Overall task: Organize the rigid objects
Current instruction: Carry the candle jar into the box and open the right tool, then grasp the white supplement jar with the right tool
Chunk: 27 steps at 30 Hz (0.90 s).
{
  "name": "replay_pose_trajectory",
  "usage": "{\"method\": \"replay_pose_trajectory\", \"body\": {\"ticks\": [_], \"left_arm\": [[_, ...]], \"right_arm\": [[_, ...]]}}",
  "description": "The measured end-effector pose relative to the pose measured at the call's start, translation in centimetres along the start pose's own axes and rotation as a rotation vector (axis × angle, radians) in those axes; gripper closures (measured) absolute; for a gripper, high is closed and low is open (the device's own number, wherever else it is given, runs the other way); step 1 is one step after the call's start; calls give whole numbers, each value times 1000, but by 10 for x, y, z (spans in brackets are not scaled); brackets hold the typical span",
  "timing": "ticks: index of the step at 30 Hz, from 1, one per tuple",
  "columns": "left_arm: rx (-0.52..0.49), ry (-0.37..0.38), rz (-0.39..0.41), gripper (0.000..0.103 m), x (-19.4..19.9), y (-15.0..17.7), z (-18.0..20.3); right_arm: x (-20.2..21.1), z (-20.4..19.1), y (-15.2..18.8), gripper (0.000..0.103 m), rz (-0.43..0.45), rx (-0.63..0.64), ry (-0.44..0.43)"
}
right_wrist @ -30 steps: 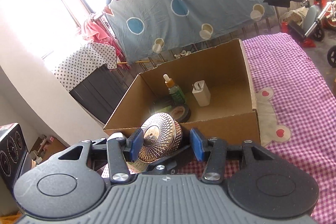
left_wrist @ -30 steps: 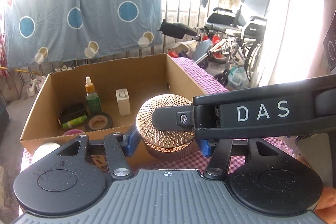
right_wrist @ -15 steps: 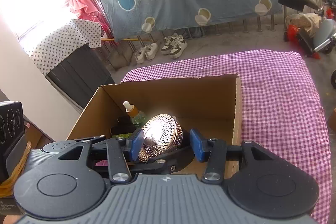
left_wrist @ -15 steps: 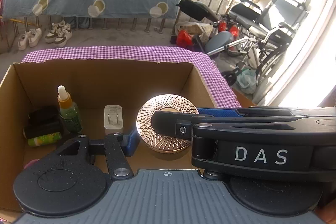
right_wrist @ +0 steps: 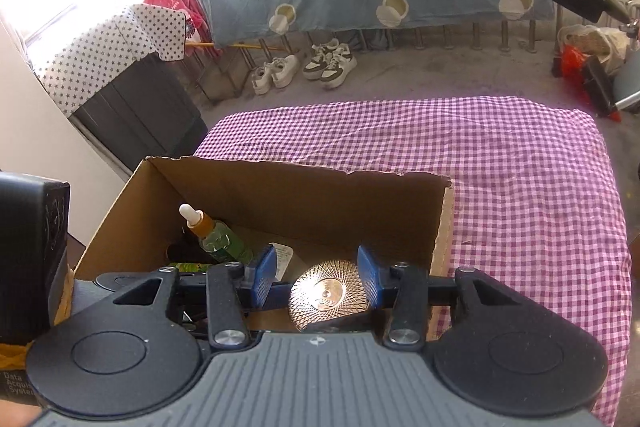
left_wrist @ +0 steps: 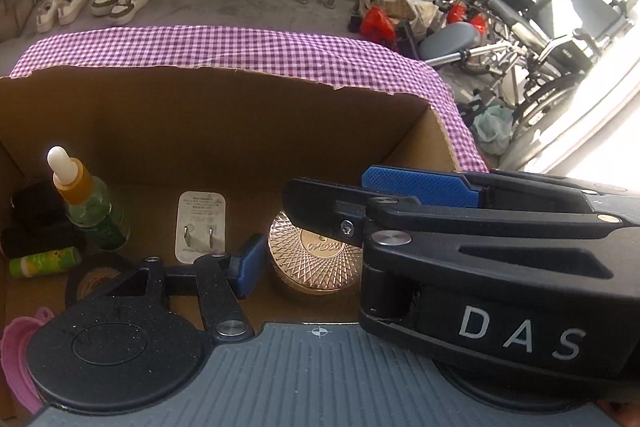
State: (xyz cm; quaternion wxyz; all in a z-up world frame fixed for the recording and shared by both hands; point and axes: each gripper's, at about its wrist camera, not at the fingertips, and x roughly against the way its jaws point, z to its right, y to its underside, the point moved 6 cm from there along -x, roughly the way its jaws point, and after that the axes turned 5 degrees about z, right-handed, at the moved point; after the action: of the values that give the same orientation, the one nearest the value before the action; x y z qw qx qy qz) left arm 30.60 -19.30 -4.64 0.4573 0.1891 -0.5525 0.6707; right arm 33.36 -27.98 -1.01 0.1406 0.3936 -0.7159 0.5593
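Starting at the left gripper [left_wrist: 308, 267]: opening up around the copper tin [left_wrist: 316, 255], with the one visible blue pad standing clear of the tin's side and the other pad hidden behind the right gripper's arm. So, letting go, not clamping. Over to the right gripper [right_wrist: 316, 281]: closing in with that same tin between the pads, but with a gap at the left pad and the right pad just about at the rim. Calling that no real grasp. As for the tin, sitting low inside the cardboard box [left_wrist: 240, 115], right of the middle, seemingly down on the box floor, just right of the white charger [left_wrist: 201, 227]. Further left, a dropper bottle [left_wrist: 94, 211] standing upright, a green tube [left_wrist: 44, 261] lying flat, a roll of tape [left_wrist: 94, 279] nearer, plus something pink [left_wrist: 20, 347] at the near left corner. Looks pretty far along, with six or so items boxed. Nothing loose spotted on the checked cloth [right_wrist: 520, 187] beyond and right of the box, though no view of the near side. Probably left to do: finish the release and back both grippers out without tipping the tin.
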Motion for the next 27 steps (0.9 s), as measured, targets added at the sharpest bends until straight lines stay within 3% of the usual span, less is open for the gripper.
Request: {"method": "replay_pose_trajectory", "body": {"ticks": [6, 14, 20, 25, 27], "left_arm": [[6, -6, 2, 39, 4, 0, 0], [-126, -17, 142, 25, 55, 5, 26], [-207, 35, 234, 4, 115, 33, 44], [-289, 57, 270, 1, 157, 67, 42], [-307, 61, 278, 1, 171, 82, 36]], "right_arm": [[5, 2, 0, 55, 35, -39, -41], [65, -9, 12, 52, 180, -114, -73], [137, -35, 36, 33, 320, -122, -99], [183, -63, 71, 4, 393, -129, -138], [196, -71, 84, 1, 420, -138, -159]]}}
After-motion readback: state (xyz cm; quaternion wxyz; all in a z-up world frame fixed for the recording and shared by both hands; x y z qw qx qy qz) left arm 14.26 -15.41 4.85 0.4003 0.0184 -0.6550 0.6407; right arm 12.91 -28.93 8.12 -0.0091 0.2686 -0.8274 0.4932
